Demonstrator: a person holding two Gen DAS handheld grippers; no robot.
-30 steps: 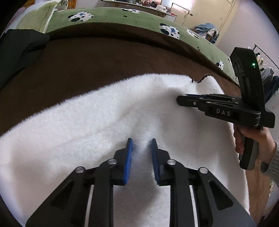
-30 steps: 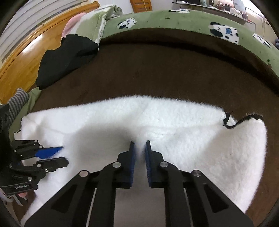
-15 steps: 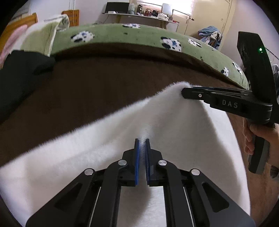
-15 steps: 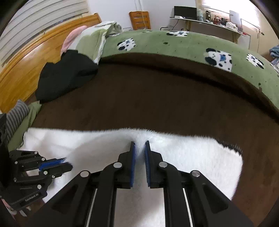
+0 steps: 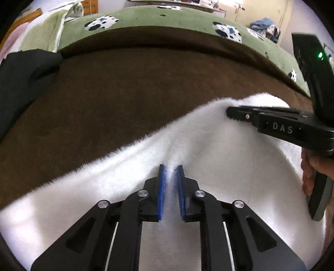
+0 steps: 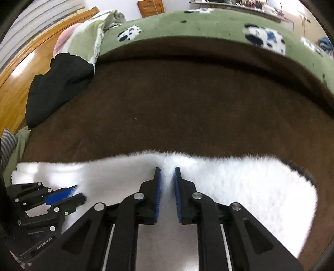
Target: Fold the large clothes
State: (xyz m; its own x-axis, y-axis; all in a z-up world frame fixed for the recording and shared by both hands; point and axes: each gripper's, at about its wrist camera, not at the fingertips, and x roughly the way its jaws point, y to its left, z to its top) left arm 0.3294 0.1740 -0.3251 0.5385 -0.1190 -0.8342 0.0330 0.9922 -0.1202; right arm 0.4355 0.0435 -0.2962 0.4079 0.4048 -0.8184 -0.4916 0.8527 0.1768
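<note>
Both grippers have a hold of the white fleece garment, which lies spread over the brown blanket on the bed, along the near side of it. On my left gripper the blue pads stand close together with a ridge of white pile pinched between them. Its jaws have just been opening a little, yet the fleece fills the narrow gap and a crease runs away from the tips toward the far edge of the cloth. My right gripper reads the same: pads nearly together, fleece caught between them, jaws just eased open slightly, and a small pucker in the garment's far edge directly ahead of the tips. From the left wrist view I see the right tool side-on at the garment's far right corner, its tips buried in the pile, with the person's hand wrapped round the handle below it. From the right wrist view the left tool sits low at the left, over the garment's left end. A dark trim shows along the garment's right edge. Beyond the brown blanket runs a green cover with black-and-white animal patches, and a black garment is heaped at the left, near the wooden headboard.
</note>
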